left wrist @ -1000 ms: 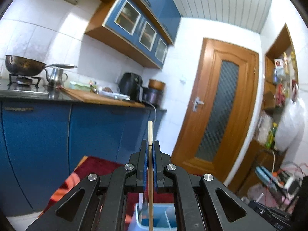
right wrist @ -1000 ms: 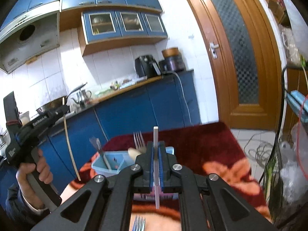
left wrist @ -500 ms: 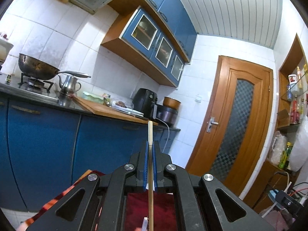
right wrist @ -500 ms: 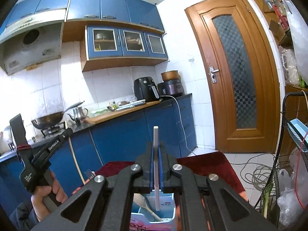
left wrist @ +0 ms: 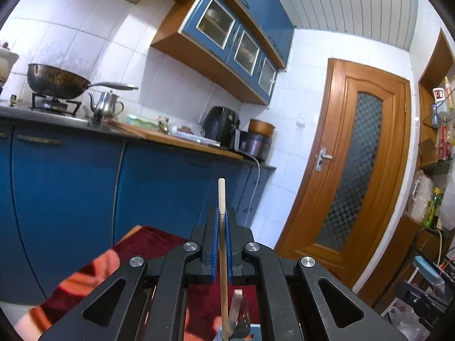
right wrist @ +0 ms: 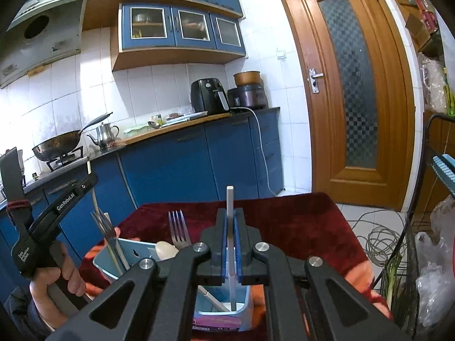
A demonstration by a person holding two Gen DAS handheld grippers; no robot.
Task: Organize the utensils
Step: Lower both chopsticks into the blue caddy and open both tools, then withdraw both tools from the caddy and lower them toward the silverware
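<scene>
Both tongs lower than half a second ago, holder back in sight below each.

Left tongs point(left wrist: 222, 221) clamped narrow on wooden chopstick point(left wrist: 221, 196), stick upright, top poking above the pads, lower end running down toward the light-blue utensil holder point(right wrist: 133, 253). In left view only a sliver of holder at bottom edge, with a metal utensil point(left wrist: 237, 312) just beside the stick; a second ago more of the holder showed, then none, now edge returning. From right view, left tongs point(right wrist: 89, 177) seen at left, gripped by person's hand point(right wrist: 57, 281), chopstick slanting down past the holder's left side; whether tip inside a compartment, cannot tell.

Right tongs point(right wrist: 231, 227) pinched tight on white chopstick point(right wrist: 230, 199), vertical, lower end already down inside the near compartment of the holder, beside another white stick lying there. Half a second ago compartment sat lower in view.

Holder on red patterned worktop cloth point(right wrist: 284, 213); forks point(right wrist: 177, 227) and a pale spoon point(right wrist: 165, 250) standing in rear compartments.

Likely meaning: both sticks on final descent for drop-in; right one nearly placed, release probably next. Left one needs lining up over a slot first. Risk: left stick missing the rim, or knocking the fork at holder's left.
</scene>
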